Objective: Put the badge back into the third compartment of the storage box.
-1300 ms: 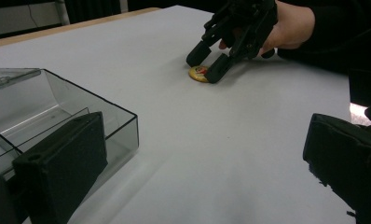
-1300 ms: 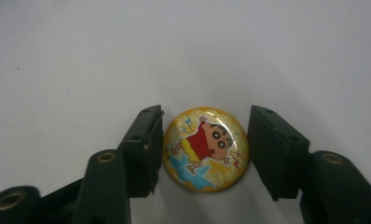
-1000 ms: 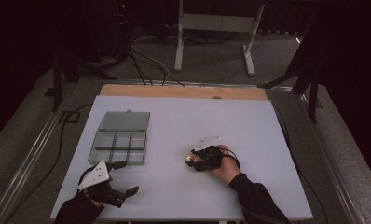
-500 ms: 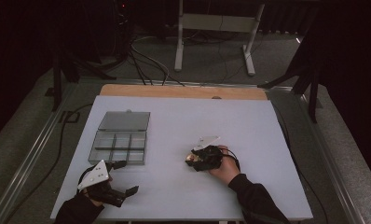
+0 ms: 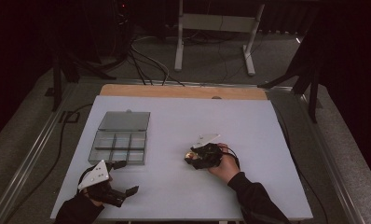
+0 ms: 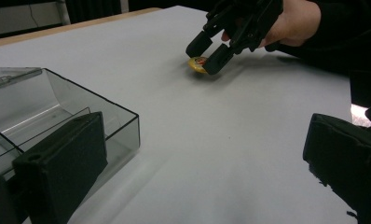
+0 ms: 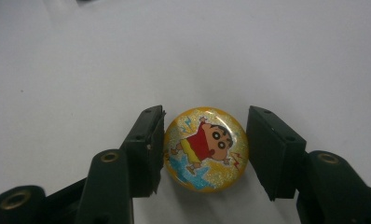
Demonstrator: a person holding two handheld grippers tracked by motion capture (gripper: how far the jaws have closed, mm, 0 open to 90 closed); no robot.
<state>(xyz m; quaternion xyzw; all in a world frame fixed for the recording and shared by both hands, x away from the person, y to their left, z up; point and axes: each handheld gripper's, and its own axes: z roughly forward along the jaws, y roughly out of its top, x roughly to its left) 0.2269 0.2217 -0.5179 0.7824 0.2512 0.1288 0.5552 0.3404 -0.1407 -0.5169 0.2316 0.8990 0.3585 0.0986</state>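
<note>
badge (image 7: pixel 205 149): round, no long axis, lies flat face-up, cartoon figure's head toward 2 o'clock in the right gripper view | sits between the right claw (image 7: pixel 205 151) jaws, left jaw touching or nearly so, right jaw just apart, claw not yet clamped | glossy yellow glitter, red-shirted boy | on white surface (image 5: pixel 183 121) at 3 o'clock of the clear compartment box (image 5: pixel 120 137) | left claw (image 5: pixel 123 177) spread wide, empty, near the surface's front-left edge

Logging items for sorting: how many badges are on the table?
1: the yellow cartoon badge lies on the white table between the right gripper jaws, right of the clear box, whose compartments look empty.
</note>
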